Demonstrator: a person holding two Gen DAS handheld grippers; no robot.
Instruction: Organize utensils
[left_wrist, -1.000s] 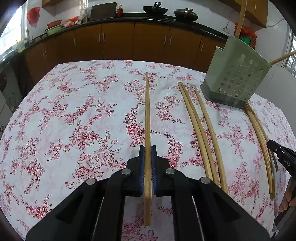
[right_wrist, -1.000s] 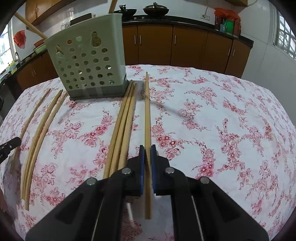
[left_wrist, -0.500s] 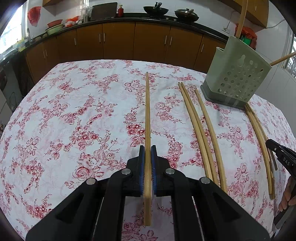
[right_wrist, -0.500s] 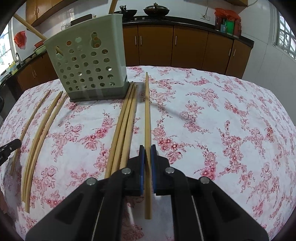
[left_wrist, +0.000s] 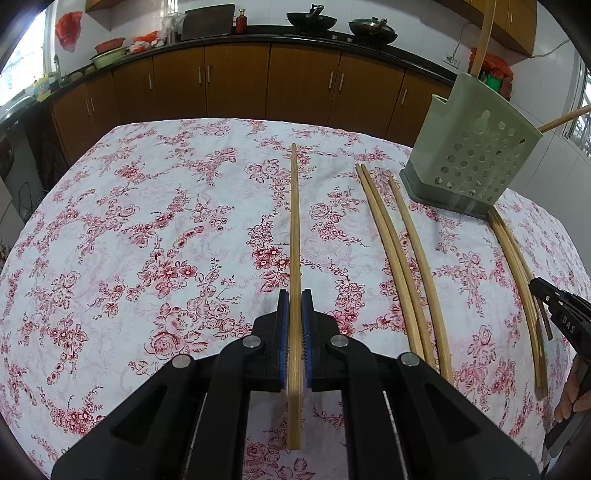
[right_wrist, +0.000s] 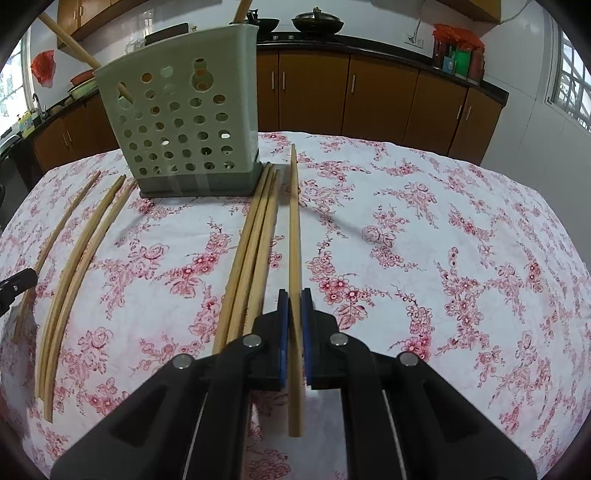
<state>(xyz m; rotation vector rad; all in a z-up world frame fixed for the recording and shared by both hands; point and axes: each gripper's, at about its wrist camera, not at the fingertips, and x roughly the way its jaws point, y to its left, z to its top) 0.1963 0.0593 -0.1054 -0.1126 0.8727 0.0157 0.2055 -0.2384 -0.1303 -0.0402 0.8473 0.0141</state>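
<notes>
My left gripper (left_wrist: 294, 295) is shut on a bamboo chopstick (left_wrist: 294, 221) that runs straight ahead over the floral tablecloth. My right gripper (right_wrist: 294, 295) is likewise shut on a second bamboo chopstick (right_wrist: 293, 221). A pale green perforated utensil holder (left_wrist: 472, 162) stands at the far right in the left wrist view, and the holder (right_wrist: 181, 129) is at the upper left in the right wrist view, with two chopsticks poking out of it. Three loose chopsticks (right_wrist: 255, 251) lie just left of the right gripper. Three more chopsticks (left_wrist: 402, 254) lie between the two grippers.
The table edge (left_wrist: 74, 166) falls away toward brown kitchen cabinets (left_wrist: 240, 85) with pans on the counter. The right gripper's tip (left_wrist: 554, 302) and a hand show at the right edge of the left wrist view. The left gripper's tip (right_wrist: 14, 286) shows at the far left of the right wrist view.
</notes>
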